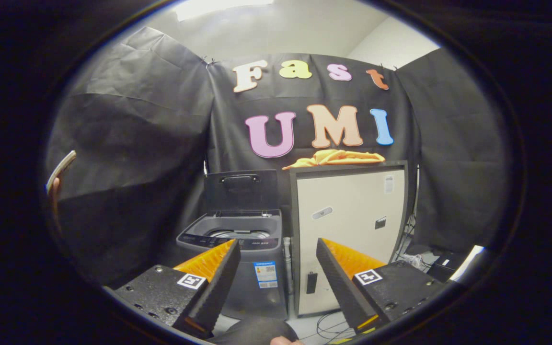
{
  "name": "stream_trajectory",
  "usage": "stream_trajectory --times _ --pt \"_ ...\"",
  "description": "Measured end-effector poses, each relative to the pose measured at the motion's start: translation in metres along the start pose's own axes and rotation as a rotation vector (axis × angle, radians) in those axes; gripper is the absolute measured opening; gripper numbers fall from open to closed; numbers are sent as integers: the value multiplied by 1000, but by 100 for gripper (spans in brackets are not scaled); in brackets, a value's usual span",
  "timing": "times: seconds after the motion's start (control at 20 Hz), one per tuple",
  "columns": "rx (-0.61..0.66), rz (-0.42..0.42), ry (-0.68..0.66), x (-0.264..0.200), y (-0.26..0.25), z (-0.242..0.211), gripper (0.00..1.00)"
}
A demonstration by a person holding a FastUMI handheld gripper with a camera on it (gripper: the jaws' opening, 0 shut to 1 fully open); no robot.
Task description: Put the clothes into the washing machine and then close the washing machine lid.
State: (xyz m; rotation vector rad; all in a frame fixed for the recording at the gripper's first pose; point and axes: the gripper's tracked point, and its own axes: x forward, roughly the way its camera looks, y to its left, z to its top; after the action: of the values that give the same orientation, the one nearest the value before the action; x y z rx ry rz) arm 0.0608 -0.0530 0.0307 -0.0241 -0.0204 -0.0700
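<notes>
The gripper (278, 249) has its two fingers spread wide apart with nothing between them, its ridged pads (338, 278) facing each other across an open gap. Each finger block carries a small square black-and-white marker.

Through that gap and well beyond the fingers stands a pale cabinet (352, 230), and just beside it, behind the left finger, the grey top-loading washing machine (242, 239). Its lid (241, 190) is up, standing upright at the back, so the drum opening faces upward.

The clothes (333, 157), an orange garment, lie crumpled on top of the cabinet, ahead of the fingers and well above them, slightly toward the right finger. The bundle's long axis runs across the fingers' line, left to right, and one end trails over the cabinet's edge toward the machine. The coming move looks like a reach up and forward; a grasp across the narrow middle of the bundle seems easiest.

A blue and white sticker on the machine's front and small labels on the cabinet door are too small to read.
</notes>
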Motion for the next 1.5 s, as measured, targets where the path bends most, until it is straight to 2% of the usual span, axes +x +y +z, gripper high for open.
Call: stream_trajectory --times 0.7,1.05,1.5 --pt "-3 -46 27 105 -47 1 97" --pt "-4 -91 12 149 -78 36 97" --pt "91 -106 -12 198 -109 95 97"
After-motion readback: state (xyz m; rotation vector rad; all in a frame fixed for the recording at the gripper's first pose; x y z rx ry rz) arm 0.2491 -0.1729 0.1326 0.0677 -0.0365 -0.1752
